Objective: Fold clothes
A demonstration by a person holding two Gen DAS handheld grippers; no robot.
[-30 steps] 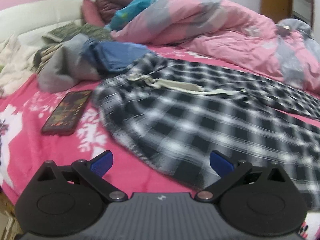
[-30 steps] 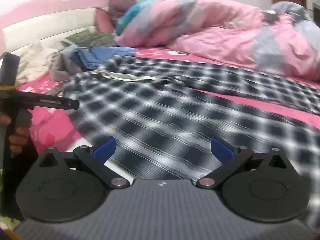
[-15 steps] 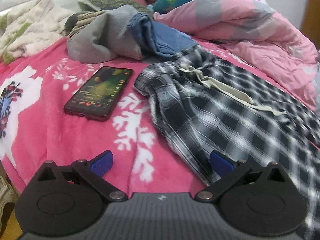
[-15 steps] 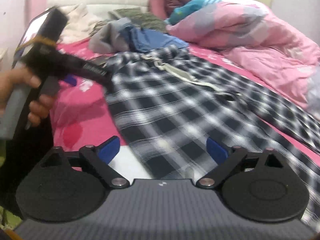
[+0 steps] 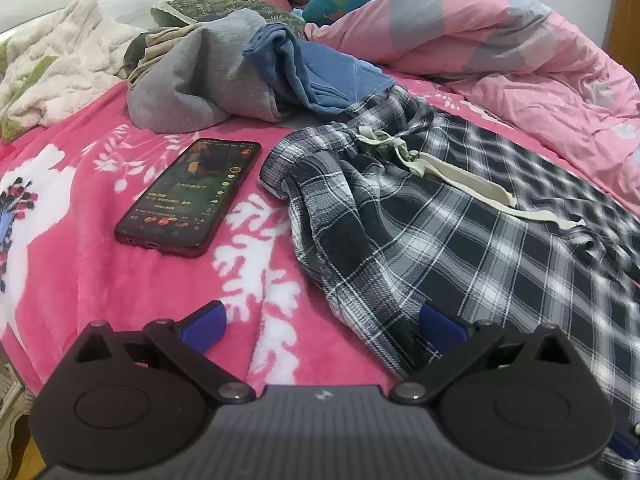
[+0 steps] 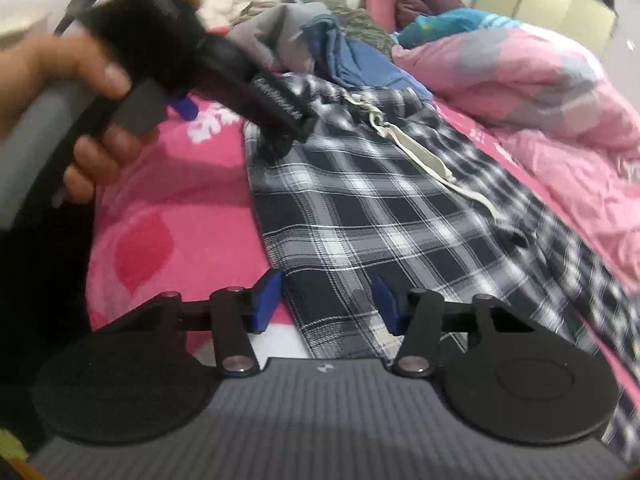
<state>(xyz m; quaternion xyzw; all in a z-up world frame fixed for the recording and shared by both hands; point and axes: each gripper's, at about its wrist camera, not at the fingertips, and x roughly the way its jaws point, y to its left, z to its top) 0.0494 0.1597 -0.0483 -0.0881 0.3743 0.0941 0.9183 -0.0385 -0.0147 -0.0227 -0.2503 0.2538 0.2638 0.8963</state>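
My left gripper (image 5: pixel 322 330) was spread wide and held nothing, its right pad over the near edge of the plaid trousers (image 5: pixel 460 232), which lay flat on the pink blanket (image 5: pixel 80 240). Left of the trousers lay a phone (image 5: pixel 188 196), screen lit; behind them, a grey garment (image 5: pixel 200 80) and a blue garment (image 5: pixel 320 72). My right gripper (image 6: pixel 326 306) stood partly open astride the trousers' left edge, not yet pinching. In its view, my hand (image 6: pixel 80 92) blocked the upper left.
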